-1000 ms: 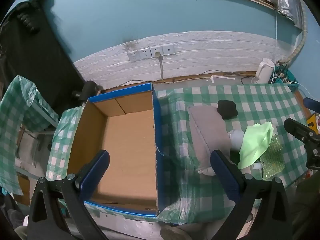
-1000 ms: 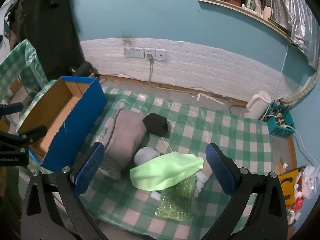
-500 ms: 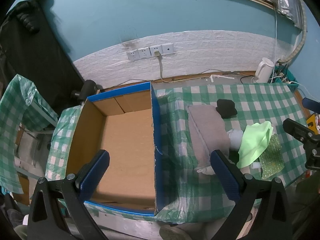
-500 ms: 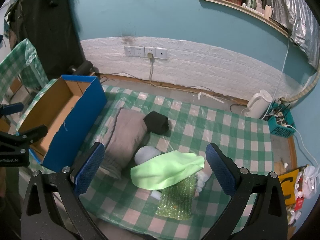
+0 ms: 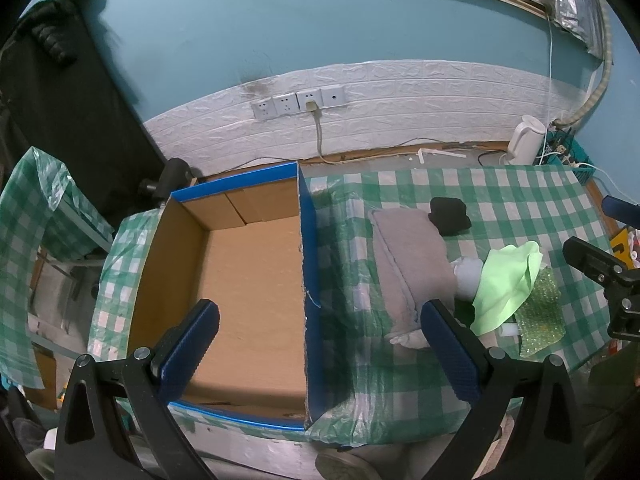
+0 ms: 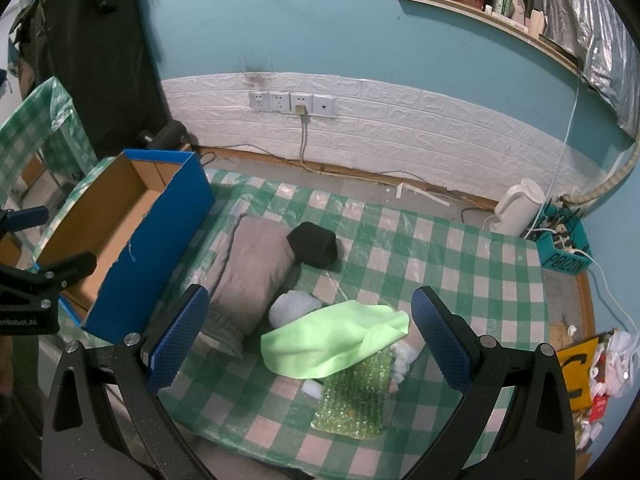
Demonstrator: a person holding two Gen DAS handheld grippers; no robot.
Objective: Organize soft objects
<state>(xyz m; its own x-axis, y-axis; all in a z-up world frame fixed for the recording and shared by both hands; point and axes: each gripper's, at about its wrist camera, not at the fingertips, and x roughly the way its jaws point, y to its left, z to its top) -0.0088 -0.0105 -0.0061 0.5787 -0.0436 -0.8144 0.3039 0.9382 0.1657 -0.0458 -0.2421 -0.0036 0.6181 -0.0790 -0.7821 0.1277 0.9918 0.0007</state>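
Observation:
A folded grey garment (image 6: pixel 252 272) (image 5: pixel 412 260) lies on the green-checked table (image 6: pixel 448 264), beside a black rolled cloth (image 6: pixel 314 244) (image 5: pixel 450 216). A light green cloth (image 6: pixel 332 340) (image 5: pixel 504 284) covers a white bundle (image 6: pixel 294 306) and green bubble wrap (image 6: pixel 354 396) (image 5: pixel 540 316). An open blue cardboard box (image 5: pixel 240 280) (image 6: pixel 120 236) with nothing in it stands at the left. My left gripper (image 5: pixel 320 348) is open above the box's right wall. My right gripper (image 6: pixel 306 340) is open above the green cloth. Both hold nothing.
A white brick-pattern wall strip with sockets (image 6: pixel 292 102) runs behind the table. A white kettle (image 6: pixel 518 204) and a blue basket of cables (image 6: pixel 562 240) stand at the back right. Dark clothing (image 6: pixel 100 40) hangs at the left. Clutter lies on the floor at the right.
Both grippers have drifted slightly; the view of the table has shifted a little. Nothing was taken hold of or moved.

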